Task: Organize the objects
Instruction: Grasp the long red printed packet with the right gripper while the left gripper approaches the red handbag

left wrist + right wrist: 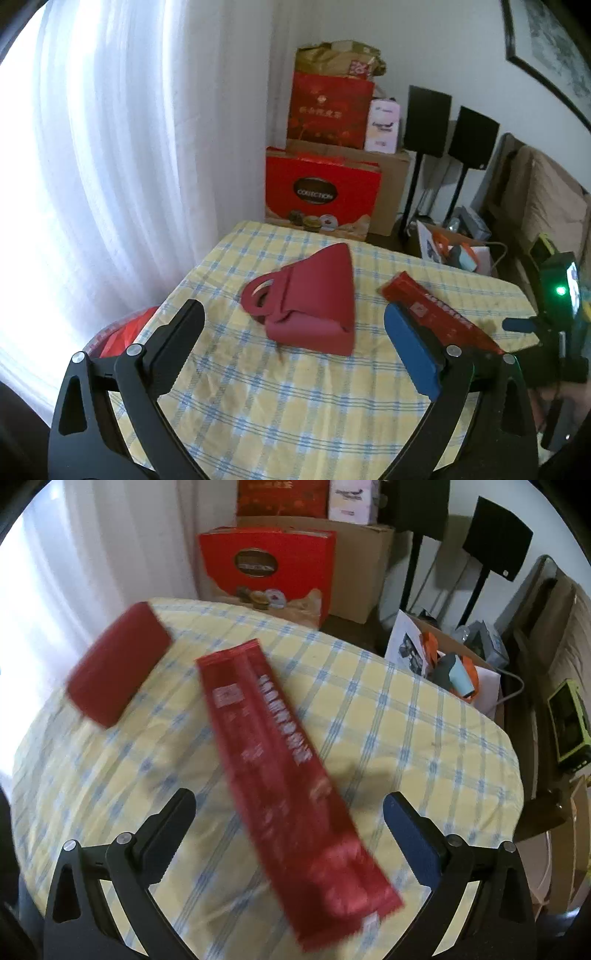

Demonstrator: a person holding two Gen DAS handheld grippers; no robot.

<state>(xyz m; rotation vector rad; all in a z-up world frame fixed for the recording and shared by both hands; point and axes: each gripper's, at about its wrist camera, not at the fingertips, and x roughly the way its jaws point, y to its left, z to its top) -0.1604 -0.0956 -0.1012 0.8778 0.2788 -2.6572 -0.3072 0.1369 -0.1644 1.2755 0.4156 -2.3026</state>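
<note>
on the checked tablecloth [295,406] a red handbag [314,306] is lying flat beside a long red packet [284,775]. left gripper [295,343] is gaping wide toward the handbag; right gripper [288,834] is straddling the packet, wide, not gripping, likely readying pickups.

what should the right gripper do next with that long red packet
Probably lower and close on the long red packet. The right gripper is open with the packet lying flat on the checked tablecloth between its fingers, not yet pinched.
</note>
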